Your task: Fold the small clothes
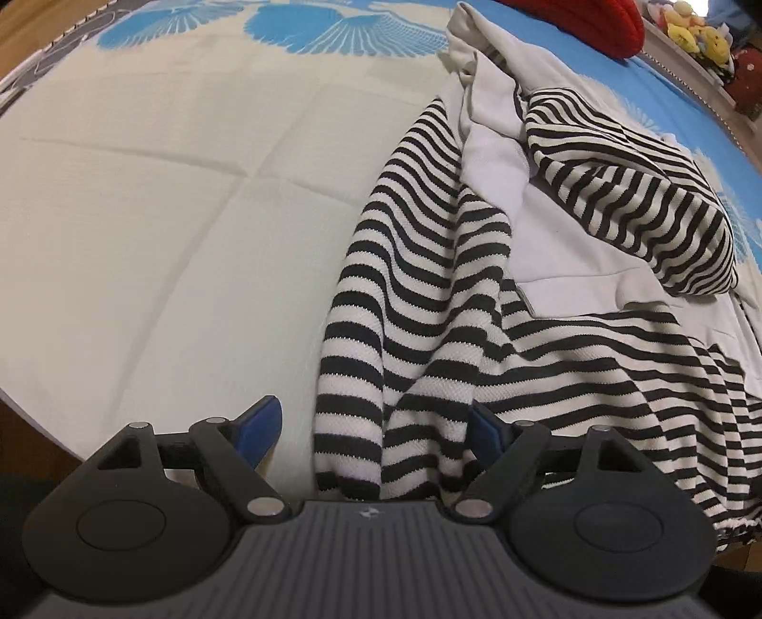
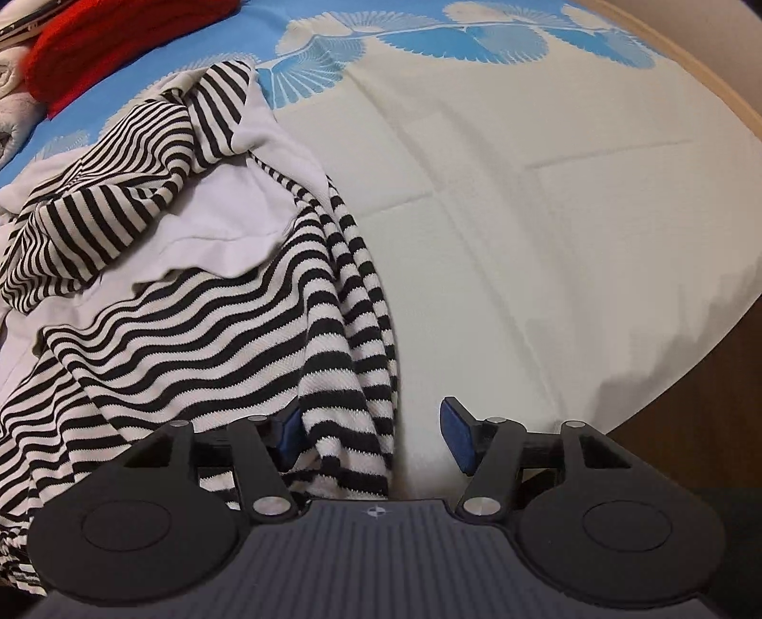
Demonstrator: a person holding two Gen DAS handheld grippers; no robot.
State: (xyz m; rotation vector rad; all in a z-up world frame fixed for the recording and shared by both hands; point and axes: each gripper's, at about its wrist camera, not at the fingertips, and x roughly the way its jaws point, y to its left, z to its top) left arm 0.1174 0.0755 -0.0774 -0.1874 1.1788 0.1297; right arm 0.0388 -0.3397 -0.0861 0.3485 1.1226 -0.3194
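A black-and-white striped garment (image 1: 428,295) with a white inner layer (image 1: 562,228) lies crumpled on the bed. In the left wrist view its left hem hangs toward me. My left gripper (image 1: 374,433) stands open and wide around that hem, with the right pad (image 1: 486,435) against the cloth and the left pad over bare sheet. In the right wrist view the same garment (image 2: 214,324) fills the left side. My right gripper (image 2: 372,438) is open around its right edge. The left pad (image 2: 288,435) sits on striped cloth and the right pad (image 2: 457,440) over the sheet.
The bed has a cream sheet (image 1: 166,214) with blue flower prints along its far side (image 2: 476,43). A red knitted item (image 2: 119,43) lies at the back. Plush toys (image 1: 695,33) sit on a ledge beyond. The bed's brown edge (image 2: 690,404) runs close on the right.
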